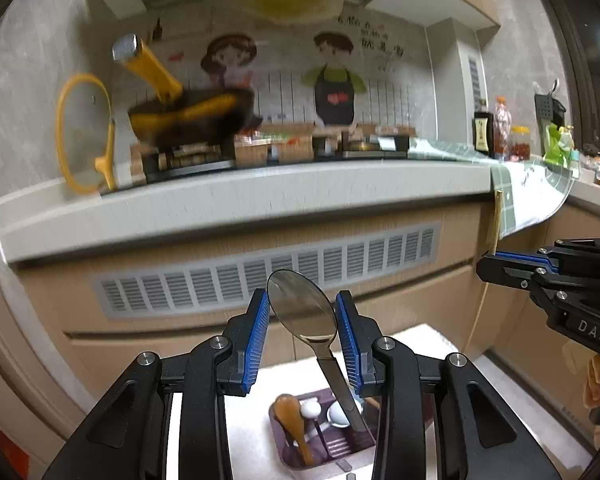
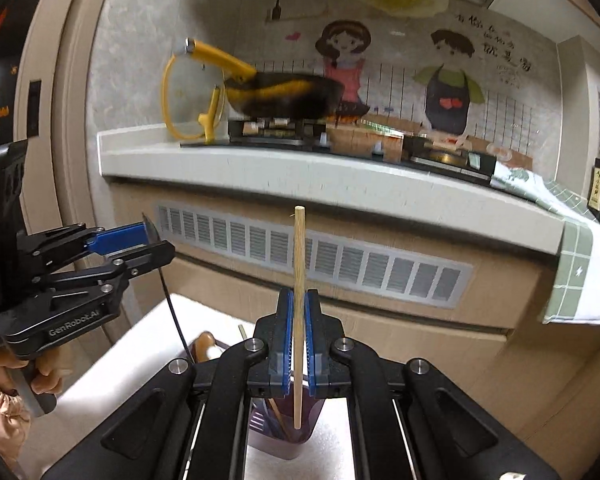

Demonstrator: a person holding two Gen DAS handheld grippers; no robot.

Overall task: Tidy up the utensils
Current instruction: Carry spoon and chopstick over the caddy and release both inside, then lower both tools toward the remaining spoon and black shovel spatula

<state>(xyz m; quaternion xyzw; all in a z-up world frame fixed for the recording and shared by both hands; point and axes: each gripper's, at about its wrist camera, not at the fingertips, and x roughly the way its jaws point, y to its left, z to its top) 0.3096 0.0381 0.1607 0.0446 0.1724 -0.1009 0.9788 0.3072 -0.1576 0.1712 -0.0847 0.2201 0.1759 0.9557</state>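
Left gripper [image 1: 302,320] clamped on shiny metal spoon [image 1: 304,308] at lower centre, right gripper [image 2: 299,336] clamped on upright wooden chopstick [image 2: 299,280], purple plastic utensil caddy [image 1: 284,452] at bottom.

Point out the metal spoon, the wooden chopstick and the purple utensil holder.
metal spoon [image 1: 302,306]: left wrist view, middle of its bowl.
wooden chopstick [image 2: 299,256]: right wrist view, shaft above the claw.
purple utensil holder [image 1: 290,458]: left wrist view, near-left rim.

Blurred: pan [image 1: 192,120] on the stove, wall lettering [image 1: 376,40] unreadable. Hidden behind the left gripper [image 1: 302,332]: lower end of the spoon [image 1: 304,312] handle. Cut off: purple holder [image 2: 280,436] base, behind the right gripper [image 2: 299,344].
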